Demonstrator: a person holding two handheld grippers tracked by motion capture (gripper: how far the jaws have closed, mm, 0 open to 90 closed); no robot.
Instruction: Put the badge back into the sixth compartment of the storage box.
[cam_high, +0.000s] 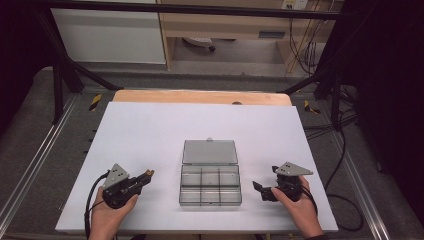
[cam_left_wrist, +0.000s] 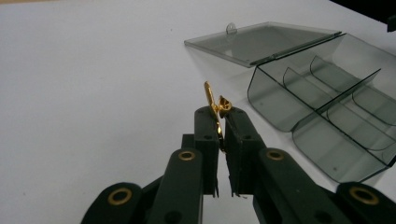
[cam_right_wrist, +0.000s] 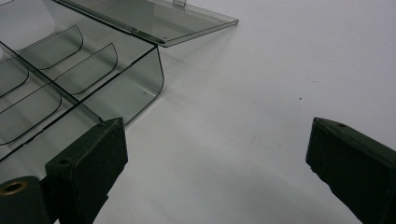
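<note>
Sheet (cam_high: 150, 130): white, smooth, covers the table; anything you drop on it can slide or bounce, and a small bright part would be slow to pinch flat off it. Box (cam_high: 210, 185): smoked clear plastic, mid-sheet between your two hands, lid (cam_high: 209, 152) swung back flat on the far side, six empty cells under low dividers (cam_left_wrist: 336, 100). It looks light and nothing pins it, so a bump from a jaw on the near wall would likely shove it or rock the lid. Right gripper (cam_high: 263, 190): just right of the box, jaws spread wide with nothing between them, resting low over the sheet; it is apart from the box, so it gives no bracing if the left one knocks it. Left gripper (cam_high: 146, 176): left of the box and apart from it, jaws pressed together on the clip (cam_left_wrist: 215, 112), a thin gold piece standing on edge, gripped by its lower part with most of it poking above the tips. That hold looks slim: a tilt of your wrist or a brush against a divider could twist it out. Cells are narrow next to the jaws, so if you let go high or off-centre the clip may land on a divider, hop into the wrong cell or go over the wall.
</note>
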